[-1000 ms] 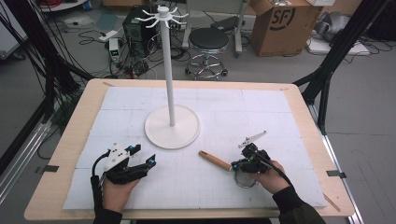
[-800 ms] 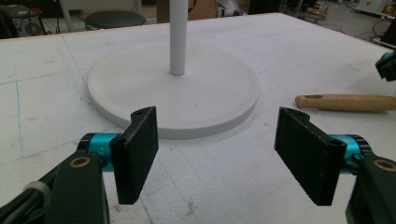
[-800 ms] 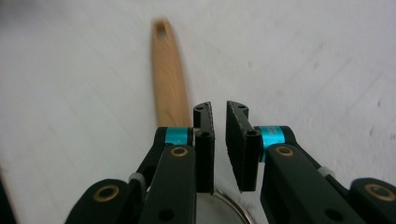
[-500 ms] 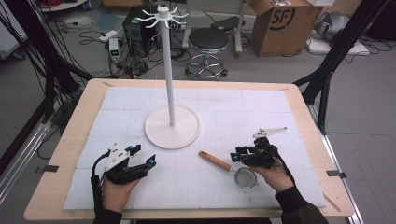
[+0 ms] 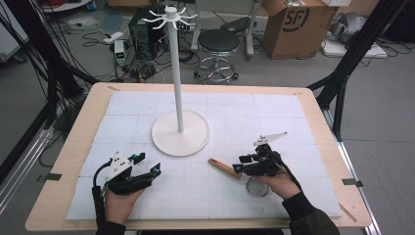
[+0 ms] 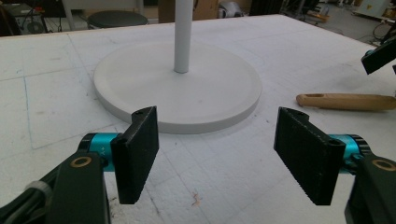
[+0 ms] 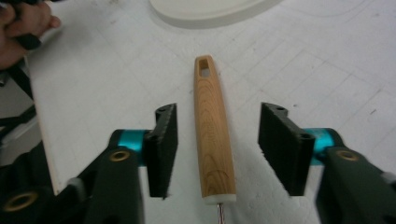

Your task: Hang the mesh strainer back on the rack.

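One white mat [image 5: 293, 122] covering wooden table [image 5: 68, 161].

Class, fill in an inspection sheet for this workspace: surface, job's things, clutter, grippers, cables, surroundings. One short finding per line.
Surface: table covered by a white gridded mat.
Job's things: wooden-handled strainer lying flat; white hook stand upright.
Clutter: nothing seen on the mat.
Grippers: left gripper open, nothing between its jaws; right gripper has just been opening, jaws astride the handle, not touching.
Cables: black cable trails from the left gripper.
Surroundings: stool, cardboard box, floor wiring.
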`<state>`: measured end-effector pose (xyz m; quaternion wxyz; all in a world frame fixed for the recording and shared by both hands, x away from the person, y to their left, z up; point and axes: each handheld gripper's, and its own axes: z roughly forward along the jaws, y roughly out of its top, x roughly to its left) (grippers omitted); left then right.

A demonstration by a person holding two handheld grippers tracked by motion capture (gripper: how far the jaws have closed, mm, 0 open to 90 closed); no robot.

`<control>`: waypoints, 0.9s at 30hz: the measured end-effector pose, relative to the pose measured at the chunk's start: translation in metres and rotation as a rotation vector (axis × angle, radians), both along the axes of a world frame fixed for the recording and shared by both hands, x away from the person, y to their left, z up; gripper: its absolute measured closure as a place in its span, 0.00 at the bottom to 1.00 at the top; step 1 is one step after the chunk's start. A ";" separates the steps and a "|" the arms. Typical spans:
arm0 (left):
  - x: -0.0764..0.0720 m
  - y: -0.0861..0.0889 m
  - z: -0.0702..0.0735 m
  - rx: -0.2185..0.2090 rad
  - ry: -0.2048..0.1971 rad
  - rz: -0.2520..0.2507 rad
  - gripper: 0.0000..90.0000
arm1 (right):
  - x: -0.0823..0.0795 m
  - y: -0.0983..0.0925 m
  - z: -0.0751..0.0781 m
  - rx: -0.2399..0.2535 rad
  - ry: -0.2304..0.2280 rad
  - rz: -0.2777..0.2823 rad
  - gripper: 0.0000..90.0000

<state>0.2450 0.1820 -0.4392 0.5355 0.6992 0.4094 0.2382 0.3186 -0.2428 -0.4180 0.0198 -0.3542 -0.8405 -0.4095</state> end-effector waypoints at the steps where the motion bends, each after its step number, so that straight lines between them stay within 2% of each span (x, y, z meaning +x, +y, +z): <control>1: 0.000 -0.001 0.000 0.001 0.002 -0.001 0.35 | 0.000 0.003 -0.003 -0.031 0.016 0.014 0.48; 7: 0.000 -0.003 0.001 0.007 0.000 -0.006 0.35 | -0.002 0.012 -0.010 -0.067 0.041 0.049 0.50; 15: 0.000 -0.003 0.001 0.007 0.001 -0.004 0.35 | -0.004 0.019 -0.020 -0.136 0.059 0.060 0.54; 17: 0.000 -0.003 0.000 0.007 0.002 -0.001 0.35 | -0.005 0.021 -0.019 -0.161 0.040 0.048 0.58; 21: 0.000 -0.004 0.001 0.010 0.004 -0.006 0.35 | -0.015 0.032 -0.019 -0.270 -0.066 0.030 0.65; 22: 0.000 -0.004 0.001 0.010 0.004 -0.006 0.35 | -0.015 0.032 -0.019 -0.270 -0.066 0.030 0.65; 23: 0.001 -0.005 0.001 0.014 0.002 -0.008 0.35 | -0.019 0.036 -0.019 -0.299 -0.091 0.020 0.65; 27: 0.000 -0.006 0.001 0.016 0.001 -0.010 0.35 | -0.019 0.035 -0.020 -0.297 -0.091 0.023 0.65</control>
